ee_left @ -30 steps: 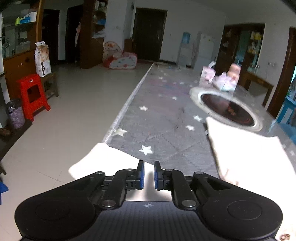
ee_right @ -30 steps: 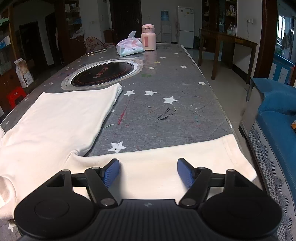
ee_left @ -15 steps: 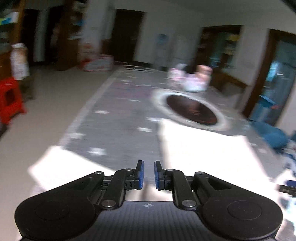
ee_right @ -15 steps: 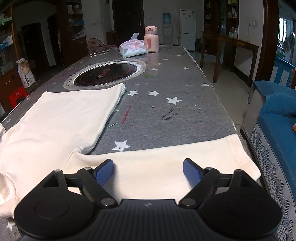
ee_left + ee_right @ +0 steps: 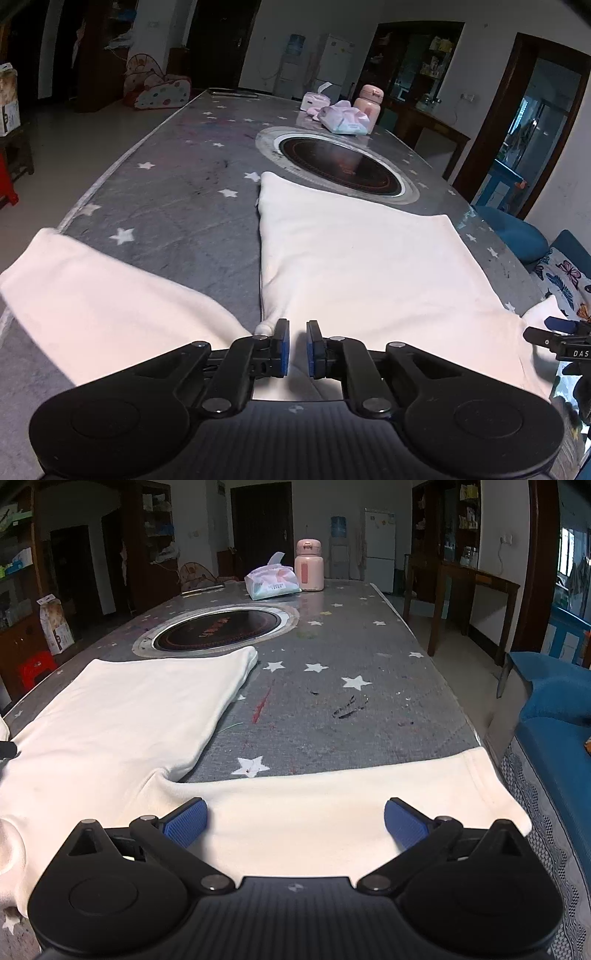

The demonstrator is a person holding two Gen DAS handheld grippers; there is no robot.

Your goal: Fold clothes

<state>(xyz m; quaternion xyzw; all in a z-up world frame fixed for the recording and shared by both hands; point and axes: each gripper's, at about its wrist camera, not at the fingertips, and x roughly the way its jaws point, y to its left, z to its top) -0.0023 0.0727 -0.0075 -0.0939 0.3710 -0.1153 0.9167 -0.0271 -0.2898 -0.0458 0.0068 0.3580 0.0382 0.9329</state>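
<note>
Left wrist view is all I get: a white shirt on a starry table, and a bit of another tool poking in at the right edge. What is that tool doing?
Observer: Those are the right tongs. They are opening wide above a flat sleeve of the white shirt, gripping nothing.
Operator: Where does that sleeve end?
Observer: Its cuff reaches the table's right edge, next to a blue sofa.
Operator: Is there anything on the table I'm missing?
Observer: A red streak and black scribbles mark the tablecloth just right of the shirt.
</note>
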